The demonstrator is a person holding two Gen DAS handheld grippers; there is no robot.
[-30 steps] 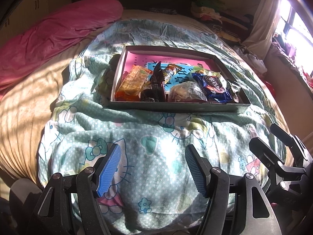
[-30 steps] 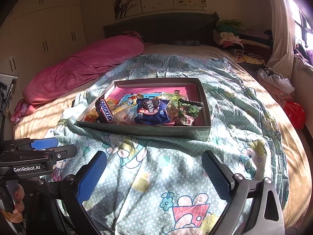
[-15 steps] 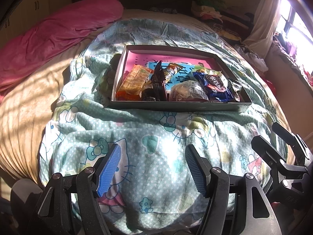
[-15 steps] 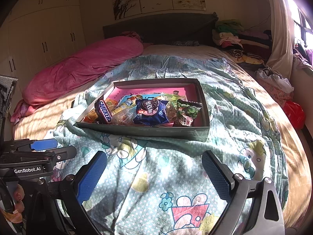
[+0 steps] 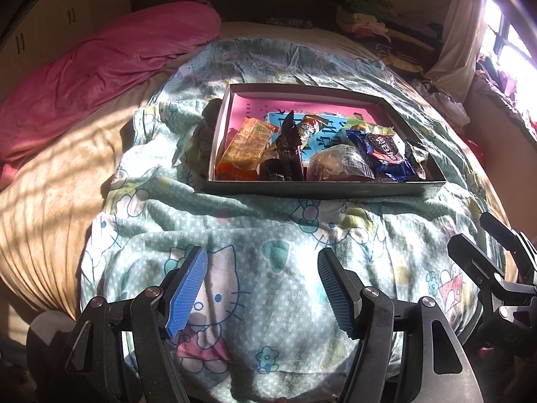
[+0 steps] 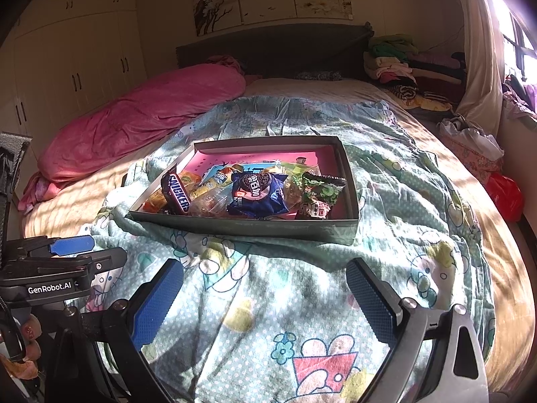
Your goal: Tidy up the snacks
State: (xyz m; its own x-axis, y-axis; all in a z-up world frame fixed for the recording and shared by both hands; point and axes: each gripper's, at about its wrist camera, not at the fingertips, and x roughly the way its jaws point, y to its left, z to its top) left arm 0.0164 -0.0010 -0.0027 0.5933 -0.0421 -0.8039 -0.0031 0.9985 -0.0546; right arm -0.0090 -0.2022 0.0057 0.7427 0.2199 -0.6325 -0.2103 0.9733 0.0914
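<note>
Sunlit and rumpled, the cartoon-print quilt (image 6: 302, 288) covers most of the bed, with a pink blanket (image 6: 141, 124) bunched along its far left side and piled clothes (image 6: 399, 63) at the headboard corner. Near the middle of the quilt sits a shallow grey box (image 6: 241, 226) with a pink floor, its 4 low walls standing clear of the bedding folds. Snacks crowd its near half: a Snickers bar (image 6: 176, 194) leaning at the left wall, a blue Oreo pack (image 6: 256, 191) in the middle, a green packet (image 6: 319, 191) toward the right wall; the far half shows bare floor. Open quilt lies between the box and both grippers. The left gripper (image 5: 261, 288) and right gripper (image 6: 265, 299) both hover with jaws wide apart, nothing between them.
</note>
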